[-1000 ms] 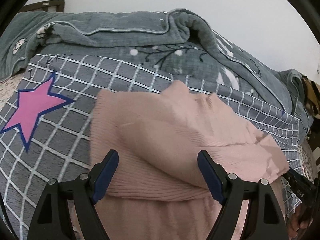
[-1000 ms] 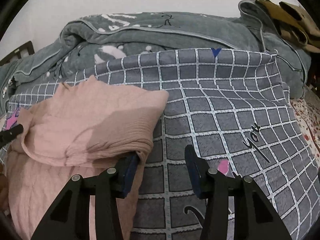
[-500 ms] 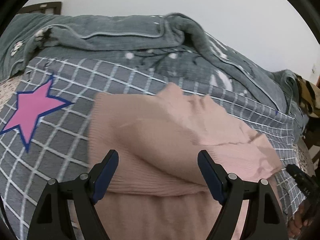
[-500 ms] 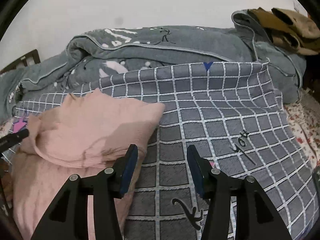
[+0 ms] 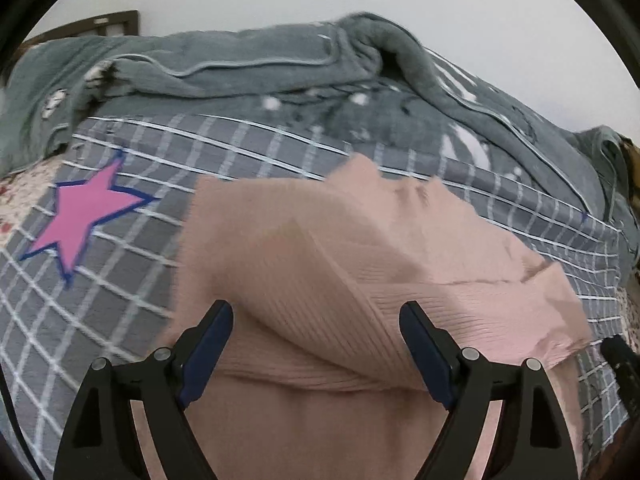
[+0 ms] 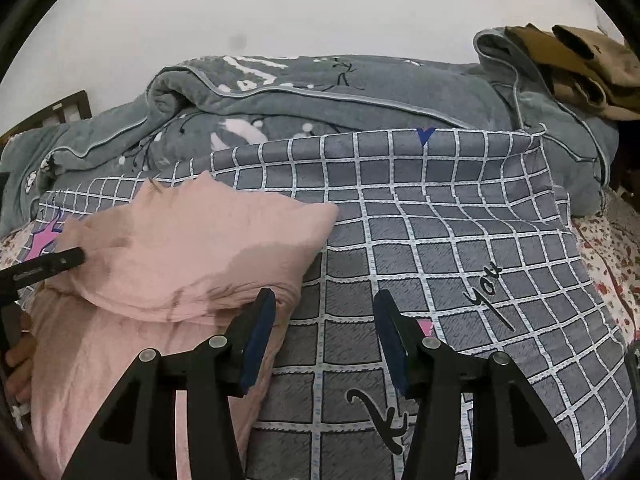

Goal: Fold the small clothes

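Observation:
A pink ribbed knit garment (image 5: pixel 340 280) lies folded over itself on a grey checked bedspread (image 5: pixel 120 280). My left gripper (image 5: pixel 316 332) is open and hovers just above the garment's folded edge, holding nothing. In the right wrist view the same garment (image 6: pixel 192 256) lies at the left. My right gripper (image 6: pixel 324 320) is open, its left finger beside the garment's right edge, the gap over the checked bedspread (image 6: pixel 460 264). The tip of the left gripper (image 6: pixel 48 264) shows at the far left there.
A bunched grey-green blanket (image 5: pixel 280 68) (image 6: pixel 340 92) lies along the back against a white wall. A pink star print (image 5: pixel 84 216) marks the bedspread at the left. Brown clothes (image 6: pixel 572 64) sit at the back right. A floral sheet (image 6: pixel 608 256) borders the bedspread at the right.
Both grippers have drawn back and up a little from the garment. The right gripper has come off the garment's edge and opened wider. The garment lies still.

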A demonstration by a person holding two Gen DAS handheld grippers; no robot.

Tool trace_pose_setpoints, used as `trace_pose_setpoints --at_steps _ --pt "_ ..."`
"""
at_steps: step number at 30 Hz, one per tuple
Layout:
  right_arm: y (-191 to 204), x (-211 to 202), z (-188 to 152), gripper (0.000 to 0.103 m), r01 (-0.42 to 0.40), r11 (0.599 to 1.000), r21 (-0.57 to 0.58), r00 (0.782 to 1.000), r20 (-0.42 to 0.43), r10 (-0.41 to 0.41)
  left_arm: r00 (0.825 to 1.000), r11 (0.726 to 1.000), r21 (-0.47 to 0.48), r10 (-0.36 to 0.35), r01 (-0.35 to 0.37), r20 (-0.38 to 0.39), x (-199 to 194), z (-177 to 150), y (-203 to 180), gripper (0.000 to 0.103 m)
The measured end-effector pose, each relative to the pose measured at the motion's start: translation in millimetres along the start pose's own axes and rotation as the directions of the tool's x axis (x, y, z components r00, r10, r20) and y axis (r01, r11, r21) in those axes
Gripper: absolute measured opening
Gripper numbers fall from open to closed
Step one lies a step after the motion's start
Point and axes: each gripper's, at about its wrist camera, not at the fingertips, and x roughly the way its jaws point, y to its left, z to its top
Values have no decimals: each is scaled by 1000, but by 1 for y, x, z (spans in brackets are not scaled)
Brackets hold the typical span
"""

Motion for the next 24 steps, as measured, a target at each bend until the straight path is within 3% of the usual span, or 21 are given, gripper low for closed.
trace_pose_setpoints --at_steps 4,10,14,16,18,22,24 --pt "0 -4 1 50 13 1000 19 1000 12 -13 1000 999 -47 -5 6 2 -7 -1 36 85" --pt "10 -16 9 50 -6 998 55 998 58 3 990 983 -127 -138 132 -39 -4 -5 69 84" --pt "24 -20 13 50 -17 999 38 997 75 15 989 986 -89 -147 144 -29 -2 -7 66 81" --pt "29 -18 13 50 -20 999 27 997 76 18 987 985 -64 -159 158 -20 -2 -7 64 68" --pt "34 -15 14 50 -26 999 23 997 70 25 987 986 -44 -163 162 1 -6 -6 62 68" --pt "38 -14 13 50 -29 999 15 998 62 28 974 974 -13 -224 225 30 -10 -3 59 68" --pt "39 -15 13 50 -24 1000 9 998 66 24 965 965 -8 -262 262 15 -5 -2 58 58"
